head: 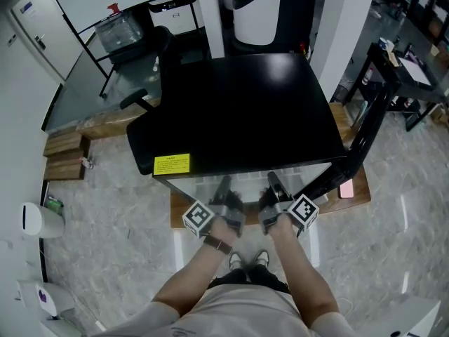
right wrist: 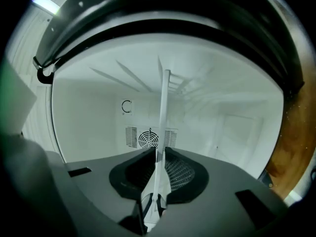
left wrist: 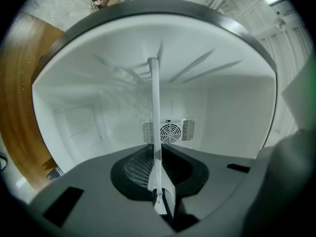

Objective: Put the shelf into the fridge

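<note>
Left gripper and right gripper clamp the shelf; uneven pushing ahead may jam it crooked in the fridge.

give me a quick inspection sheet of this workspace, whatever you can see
surface: marbled floor; the fridge stands on a wooden base
job's things: black fridge, its door open at the person's right; clear shelf level, reaching into the white interior toward the back vent
clutter: yellow label on the fridge top; small pink item on the base; wooden blocks at left
grippers: left gripper and right gripper each shut on the shelf's front edge
cables: nothing seen
surroundings: black chair, clear bin, black rack
</note>
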Action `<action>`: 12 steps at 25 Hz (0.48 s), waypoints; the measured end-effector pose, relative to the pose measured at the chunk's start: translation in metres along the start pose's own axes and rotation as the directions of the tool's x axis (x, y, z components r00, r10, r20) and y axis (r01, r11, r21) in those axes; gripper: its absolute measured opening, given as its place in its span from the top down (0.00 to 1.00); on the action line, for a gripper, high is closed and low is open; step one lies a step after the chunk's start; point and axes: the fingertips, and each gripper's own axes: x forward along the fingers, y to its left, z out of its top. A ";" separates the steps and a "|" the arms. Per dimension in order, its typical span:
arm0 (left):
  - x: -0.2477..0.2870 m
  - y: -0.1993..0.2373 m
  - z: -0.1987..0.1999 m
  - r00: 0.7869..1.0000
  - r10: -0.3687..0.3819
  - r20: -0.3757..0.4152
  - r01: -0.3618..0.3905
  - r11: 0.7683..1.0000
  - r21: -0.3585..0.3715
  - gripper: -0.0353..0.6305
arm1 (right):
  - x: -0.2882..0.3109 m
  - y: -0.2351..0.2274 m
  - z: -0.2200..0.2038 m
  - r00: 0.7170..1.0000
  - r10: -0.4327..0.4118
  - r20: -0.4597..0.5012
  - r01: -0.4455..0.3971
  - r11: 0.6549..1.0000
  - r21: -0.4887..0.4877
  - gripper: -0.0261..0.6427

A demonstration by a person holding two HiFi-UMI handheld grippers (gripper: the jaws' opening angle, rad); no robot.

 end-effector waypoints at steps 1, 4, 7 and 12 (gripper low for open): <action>-0.005 0.000 -0.004 1.000 0.003 -0.003 -0.003 1.000 -0.004 0.90 | -0.006 -0.001 -0.002 1.000 -0.004 -0.011 0.004 1.000 0.000 0.89; -0.018 -0.002 -0.015 1.000 0.009 -0.020 -0.009 1.000 -0.004 0.90 | -0.020 0.001 -0.010 0.999 -0.001 -0.049 0.000 1.000 -0.012 0.89; -0.028 -0.005 -0.028 0.999 0.010 -0.050 -0.011 1.000 -0.009 0.90 | -0.028 0.007 -0.018 0.997 0.005 -0.083 -0.006 1.000 -0.021 0.89; -0.048 -0.025 -0.053 0.994 -0.023 -0.108 0.023 1.000 -0.001 0.90 | -0.045 0.024 -0.033 0.990 0.024 -0.137 -0.033 0.997 -0.065 0.93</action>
